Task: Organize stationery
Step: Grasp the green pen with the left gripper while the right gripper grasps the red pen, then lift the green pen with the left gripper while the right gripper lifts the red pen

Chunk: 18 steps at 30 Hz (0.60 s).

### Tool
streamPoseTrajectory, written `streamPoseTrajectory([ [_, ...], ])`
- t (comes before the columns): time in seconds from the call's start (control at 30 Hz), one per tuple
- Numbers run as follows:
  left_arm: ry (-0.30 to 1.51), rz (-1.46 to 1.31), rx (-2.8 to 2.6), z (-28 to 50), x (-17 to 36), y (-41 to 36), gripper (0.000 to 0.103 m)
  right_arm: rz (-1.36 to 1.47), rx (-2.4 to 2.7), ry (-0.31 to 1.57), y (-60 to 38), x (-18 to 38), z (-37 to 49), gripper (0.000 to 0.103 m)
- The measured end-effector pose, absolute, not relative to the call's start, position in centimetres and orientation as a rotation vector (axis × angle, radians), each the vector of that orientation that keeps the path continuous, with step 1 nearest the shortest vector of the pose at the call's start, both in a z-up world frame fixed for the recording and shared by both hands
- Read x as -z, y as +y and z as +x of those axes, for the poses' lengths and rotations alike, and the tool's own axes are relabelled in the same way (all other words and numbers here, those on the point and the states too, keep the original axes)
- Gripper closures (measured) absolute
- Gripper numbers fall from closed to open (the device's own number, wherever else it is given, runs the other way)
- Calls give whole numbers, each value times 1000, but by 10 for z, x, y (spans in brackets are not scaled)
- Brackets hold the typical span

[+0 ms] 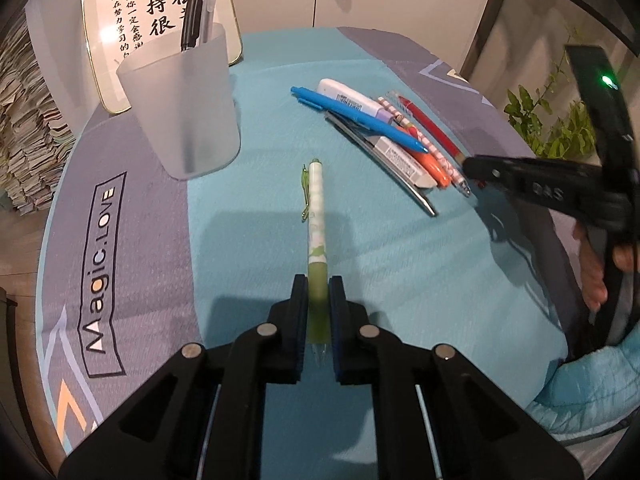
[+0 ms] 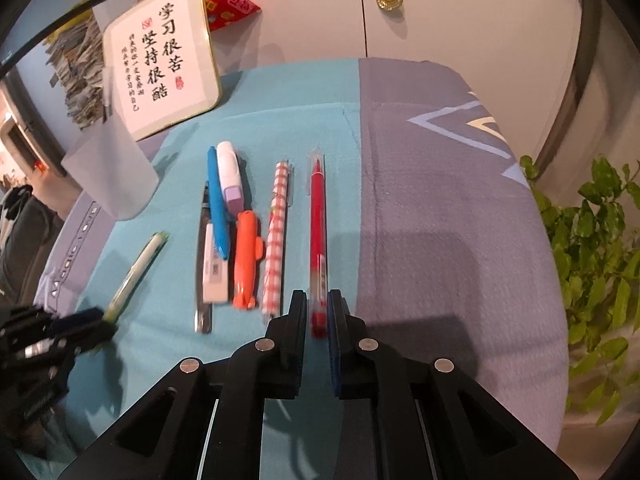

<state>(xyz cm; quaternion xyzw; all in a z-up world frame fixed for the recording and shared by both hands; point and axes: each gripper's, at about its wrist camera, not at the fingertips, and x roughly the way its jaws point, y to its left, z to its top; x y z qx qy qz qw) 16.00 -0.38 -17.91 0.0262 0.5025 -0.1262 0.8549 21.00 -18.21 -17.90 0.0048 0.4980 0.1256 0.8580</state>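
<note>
green pen: slim white-and-green plastic pen (image 1: pixel 317 216) with a green clip, green rubber grip section sits between the left jaws, barrel running straight ahead of them.
left gripper: left gripper (image 1: pixel 319 312) jaws drawn in against both sides of the grip section, holding the pen near its tip end; clear nib pokes back behind the pads.
red pen: long red plastic pen (image 2: pixel 318 240) under a clear cap, its near end between the right jaws, body pointing straight ahead.
right gripper: right gripper (image 2: pixel 318 312) jaws narrow around the red pen; slight gaps look visible, so a firm clamp is likely but I can't confirm.
cup: frosted translucent plastic cup (image 1: pixel 184 108), ahead and left of the left jaws, already holds a black pen and a clear one.
pile: blue pen (image 1: pixel 356 120), white-lilac highlighter, orange marker (image 2: pixel 246 260), pink check pen (image 2: pixel 276 236), grey pen, all just left of the right jaws.
step: judged as lifting the green pen for the cup.
how: lift clear of the teal cloth (image 1: pixel 400 260) first, tip the barrel upright, enter over the rim centre, release only once inside. Long overhang ahead of the jaws, so swing slowly or it pivots.
</note>
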Motion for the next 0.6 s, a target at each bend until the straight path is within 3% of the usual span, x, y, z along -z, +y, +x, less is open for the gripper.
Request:
streamPoseTrajectory([
  [0.2, 1047, 60, 262, 162, 178, -5, 92, -43, -270, 1035, -177, 177, 203, 95],
  [0.3, 1039, 54, 260, 167, 175, -6, 80, -28, -290, 1025, -183, 165, 180, 95],
  [0.6, 1013, 75, 276, 185, 172, -22, 78, -24, -316, 1102, -208, 171, 125, 95],
])
